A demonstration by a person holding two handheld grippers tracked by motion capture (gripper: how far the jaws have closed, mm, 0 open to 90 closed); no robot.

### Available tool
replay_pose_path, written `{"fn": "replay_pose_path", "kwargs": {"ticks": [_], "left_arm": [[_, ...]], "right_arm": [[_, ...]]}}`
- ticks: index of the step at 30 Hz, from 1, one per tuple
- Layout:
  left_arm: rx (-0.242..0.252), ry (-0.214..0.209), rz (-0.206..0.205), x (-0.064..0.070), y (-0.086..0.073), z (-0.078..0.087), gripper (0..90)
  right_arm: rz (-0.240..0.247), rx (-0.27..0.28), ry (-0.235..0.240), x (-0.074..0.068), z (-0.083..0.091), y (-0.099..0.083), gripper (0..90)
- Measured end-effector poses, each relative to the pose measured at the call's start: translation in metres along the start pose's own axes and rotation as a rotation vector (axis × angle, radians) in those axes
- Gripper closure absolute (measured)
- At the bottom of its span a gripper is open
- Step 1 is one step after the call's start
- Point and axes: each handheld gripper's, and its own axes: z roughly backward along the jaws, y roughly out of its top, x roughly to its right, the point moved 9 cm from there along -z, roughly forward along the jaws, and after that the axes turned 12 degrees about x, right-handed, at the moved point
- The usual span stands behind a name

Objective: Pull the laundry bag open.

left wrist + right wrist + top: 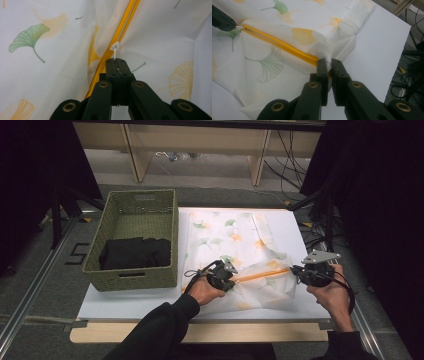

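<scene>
Your left gripper (116, 62) has its jaws clamped on the small white zipper pull (115, 47) of the white ginkgo-leaf mesh bag (235, 255) on the white worktop (130, 302). Your right gripper (328, 65) pinches the bag's corner at the orange zipper (279, 45) end.
</scene>
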Motion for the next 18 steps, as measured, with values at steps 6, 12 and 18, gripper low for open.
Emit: {"fn": "replay_pose_path", "kwargs": {"ticks": [6, 12, 18], "left_arm": [[-0.009, 0.006, -0.013, 0.000, 0.003, -0.013, 89.6], [-0.026, 0.003, -0.014, 0.003, 0.010, -0.026, 84.9], [-0.040, -0.001, 0.042, 0.003, 0.011, -0.029, 85.6]], "right_arm": [[0.005, 0.003, 0.001, -0.002, 0.000, 0.002, 86.4], [0.032, 0.029, 0.020, -0.001, -0.001, 0.005, 86.3], [-0.004, 0.023, 0.020, -0.004, 0.002, 0.007, 86.3]]}}
